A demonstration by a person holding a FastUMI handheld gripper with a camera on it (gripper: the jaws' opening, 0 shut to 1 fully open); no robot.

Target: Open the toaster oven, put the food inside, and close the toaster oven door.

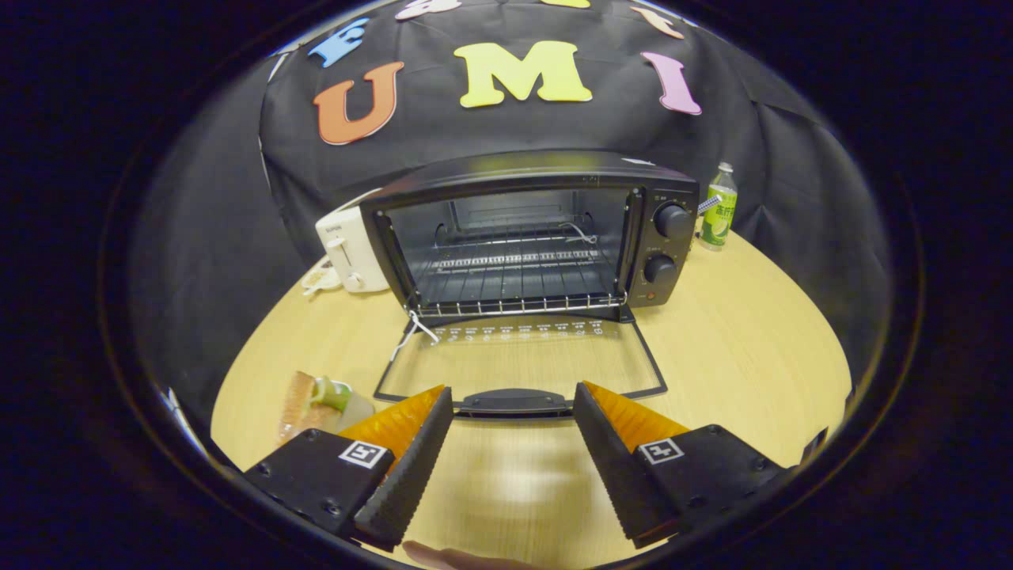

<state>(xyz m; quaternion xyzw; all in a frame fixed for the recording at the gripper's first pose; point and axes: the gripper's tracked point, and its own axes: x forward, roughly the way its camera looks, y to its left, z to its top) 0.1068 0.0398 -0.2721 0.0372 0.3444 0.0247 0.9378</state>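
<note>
We see a wooden table [736,348] with a black toaster oven [538,229] standing toward its far side, against the black cloth wall. Its glass door [518,360] is folded all the way down and lies flat on the table toward us, with the door handle [513,402] at its near edge. Inside, a wire rack [514,277] sits bare, and two round knobs [671,222] stack on the oven's right panel. A white string [411,332] hangs at the door's left hinge corner.

Just left of the oven, touching or nearly touching its side, stands a white toaster [348,252], with a small light item on the table in front of it that we cannot make out. Behind the oven's right corner stands a green-labelled bottle [720,207].

The food [316,405], which looks like a sandwich with something green on it, lies on the table left of the open door, just beside our gripper's left finger [411,451] and partly hidden by it.

Our gripper [513,412] points level at the oven, its jaws wide apart and holding nothing. The fingertips flank the door handle, which lies just ahead and between them. Nothing blocks the oven mouth. A bit of a hand [451,556] shows below the fingers.
</note>
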